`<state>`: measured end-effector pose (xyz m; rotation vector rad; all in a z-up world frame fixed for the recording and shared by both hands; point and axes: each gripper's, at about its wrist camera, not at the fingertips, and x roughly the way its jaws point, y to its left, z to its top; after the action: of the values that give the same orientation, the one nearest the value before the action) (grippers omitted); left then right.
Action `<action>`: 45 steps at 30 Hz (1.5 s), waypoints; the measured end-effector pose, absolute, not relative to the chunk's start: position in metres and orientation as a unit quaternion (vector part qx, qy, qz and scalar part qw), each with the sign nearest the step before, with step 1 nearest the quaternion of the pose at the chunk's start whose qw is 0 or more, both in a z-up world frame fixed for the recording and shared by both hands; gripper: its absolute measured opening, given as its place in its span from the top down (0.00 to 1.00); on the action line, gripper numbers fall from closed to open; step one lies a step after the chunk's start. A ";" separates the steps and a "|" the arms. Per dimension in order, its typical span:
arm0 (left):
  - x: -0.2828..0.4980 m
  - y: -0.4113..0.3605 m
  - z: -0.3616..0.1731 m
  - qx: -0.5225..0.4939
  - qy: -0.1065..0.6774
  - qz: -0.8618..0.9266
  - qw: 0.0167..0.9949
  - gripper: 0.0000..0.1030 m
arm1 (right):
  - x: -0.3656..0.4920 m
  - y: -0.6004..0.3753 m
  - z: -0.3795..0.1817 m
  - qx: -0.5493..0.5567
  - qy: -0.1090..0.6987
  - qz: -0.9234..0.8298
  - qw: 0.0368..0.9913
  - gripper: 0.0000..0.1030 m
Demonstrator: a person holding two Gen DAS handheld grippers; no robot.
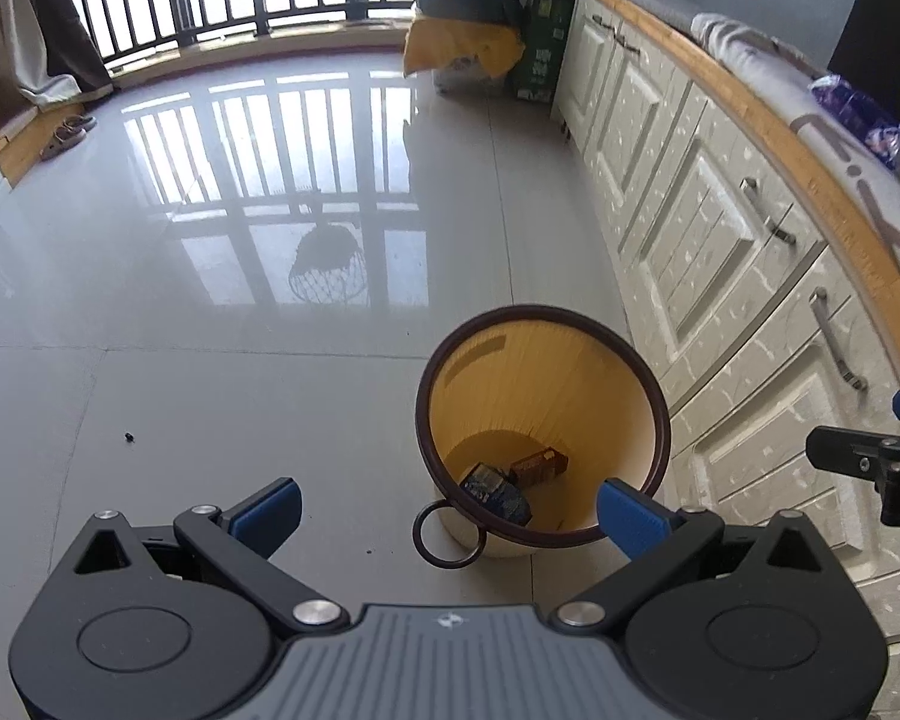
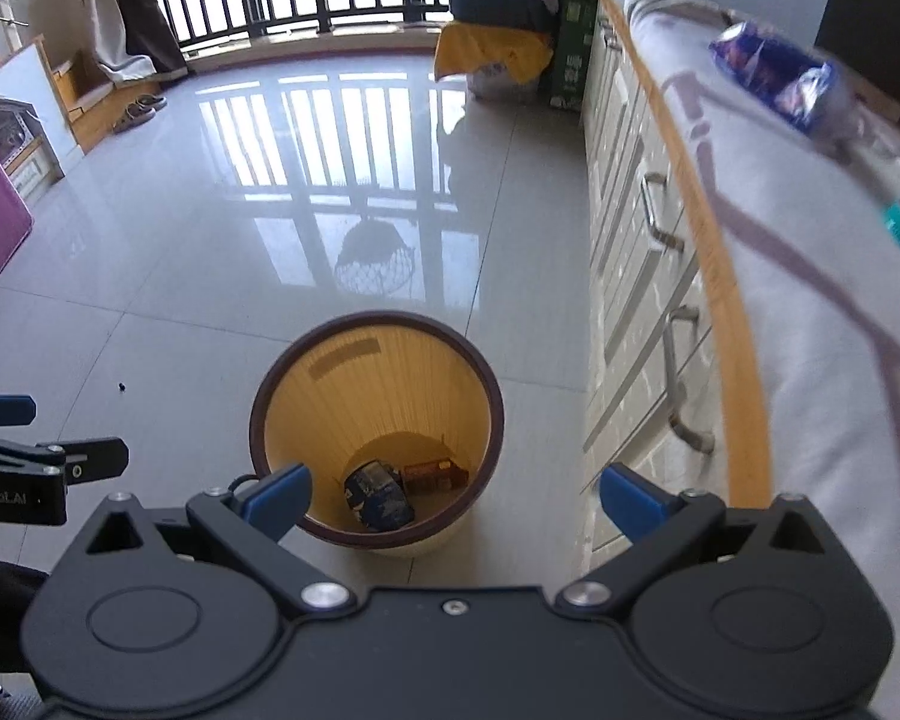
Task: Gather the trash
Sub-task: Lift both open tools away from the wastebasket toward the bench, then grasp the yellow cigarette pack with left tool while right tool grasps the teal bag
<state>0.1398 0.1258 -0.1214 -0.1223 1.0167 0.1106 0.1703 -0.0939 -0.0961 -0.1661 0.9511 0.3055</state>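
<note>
While both tools are hanging wide open and empty, the left tool and right tool are hovering above the round yellow wastebasket with a dark brown rim, which is standing on the glossy grey tiled floor beside the white cabinets. Lying at its bottom are a crumpled blue wrapper and a small brown box; another blue-and-white wrapper is lying on the cloth-covered tabletop.

Glossy tiled floor, ribbed yellow plastic bin, wood-edged counter, metal handles
</note>
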 end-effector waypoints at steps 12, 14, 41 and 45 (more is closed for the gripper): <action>0.116 0.117 -0.066 -0.064 0.416 0.058 0.905 0.00 | 0.139 -0.111 -0.048 -0.081 0.376 0.132 0.913 0.00; 0.113 0.112 -0.056 -0.064 0.402 0.052 0.912 0.00 | 0.135 -0.116 -0.042 -0.077 0.363 0.127 0.920 0.00; 0.129 -0.047 0.030 -0.024 0.235 -0.116 0.965 0.00 | 0.077 -0.299 0.021 0.005 0.227 -0.094 0.969 0.00; 0.135 -0.081 0.030 -0.023 0.223 -0.149 0.963 0.00 | 0.068 -0.330 0.016 -0.005 0.230 -0.115 0.966 0.00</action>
<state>0.1354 -0.0808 0.0297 -0.0468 0.4522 -0.3024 0.0675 -0.3295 0.0163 -0.0097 0.4655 -0.2328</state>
